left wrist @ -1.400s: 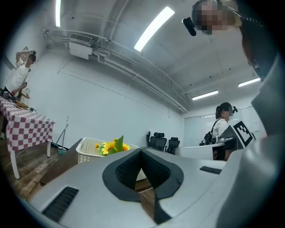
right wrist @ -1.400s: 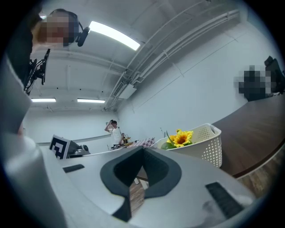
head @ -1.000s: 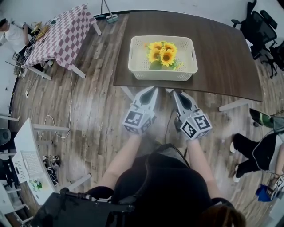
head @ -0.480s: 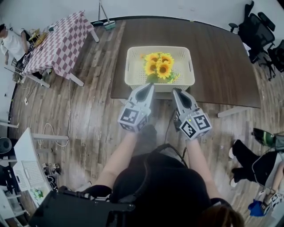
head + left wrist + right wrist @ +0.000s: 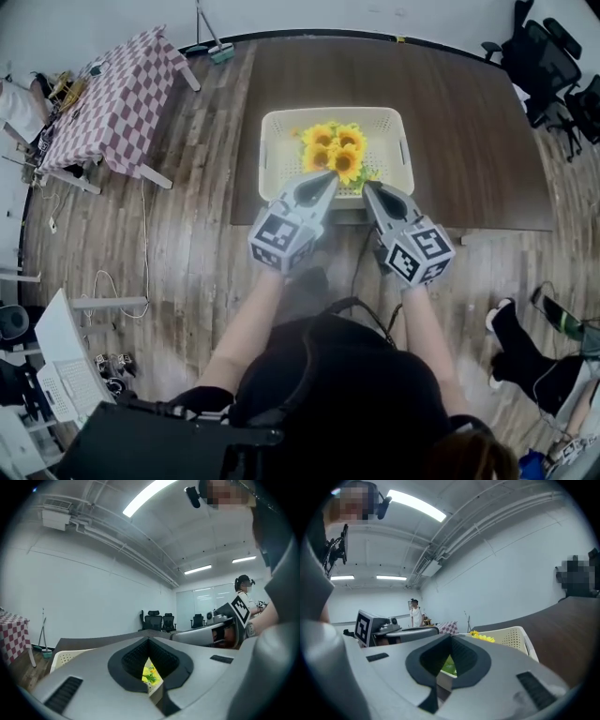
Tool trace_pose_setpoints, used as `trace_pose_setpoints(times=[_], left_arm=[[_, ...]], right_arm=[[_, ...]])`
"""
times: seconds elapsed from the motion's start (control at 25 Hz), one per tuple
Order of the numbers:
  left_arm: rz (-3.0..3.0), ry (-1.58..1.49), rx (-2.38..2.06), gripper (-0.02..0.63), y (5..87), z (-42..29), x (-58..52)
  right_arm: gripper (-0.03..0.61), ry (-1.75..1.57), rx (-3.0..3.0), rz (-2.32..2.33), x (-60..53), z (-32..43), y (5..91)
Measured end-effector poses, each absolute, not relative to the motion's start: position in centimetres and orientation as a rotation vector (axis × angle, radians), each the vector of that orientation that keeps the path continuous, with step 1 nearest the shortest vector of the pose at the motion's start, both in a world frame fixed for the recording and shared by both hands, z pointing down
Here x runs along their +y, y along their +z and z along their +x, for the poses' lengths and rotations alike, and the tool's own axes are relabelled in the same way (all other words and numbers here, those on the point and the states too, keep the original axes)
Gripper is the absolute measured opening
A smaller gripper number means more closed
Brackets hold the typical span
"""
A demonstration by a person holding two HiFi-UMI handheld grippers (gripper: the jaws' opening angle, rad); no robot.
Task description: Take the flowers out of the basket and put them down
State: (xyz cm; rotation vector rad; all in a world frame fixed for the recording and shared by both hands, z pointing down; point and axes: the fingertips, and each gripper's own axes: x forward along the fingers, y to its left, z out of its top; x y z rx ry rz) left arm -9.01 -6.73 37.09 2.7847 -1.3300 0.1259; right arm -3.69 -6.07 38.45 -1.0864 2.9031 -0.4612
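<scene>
The left tongs [image 5: 327, 180] and right tongs [image 5: 369, 188] are both pressed closed and empty, just by the near wall of the basket [image 5: 270, 141]. The flowers [image 5: 336, 150] sit inside it, on the brown table [image 5: 469, 112]. They look light and soft, so grab low on the green part. That wall is in the way.

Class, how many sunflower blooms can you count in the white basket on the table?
4 sunflower blooms in the basket: two far-side, the other at; two near-side. Others may hide beneath.
</scene>
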Motion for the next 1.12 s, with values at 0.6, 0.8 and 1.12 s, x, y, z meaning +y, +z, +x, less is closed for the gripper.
trace_pose_setpoints(times=[0.6,0.8,1.12], left_arm=[[2.782,0.26,-1.178,0.053,38.5,-10.6,-13.2],[2.745,0.256,-1.196,0.055,38.9,-12.2,-15.1],[2.648,0.205,-1.223,0.11,39.7,-14.2,-17.1]], right_arm=[[0.063,-0.617,3.12,-1.178,-12.7,-5.1,42.2],[0.095,-0.634,3.19,-1.202,-14.1,-5.3,43.4],[0.118,-0.678,3.314,-1.185,-15.6,-5.7,45.5]])
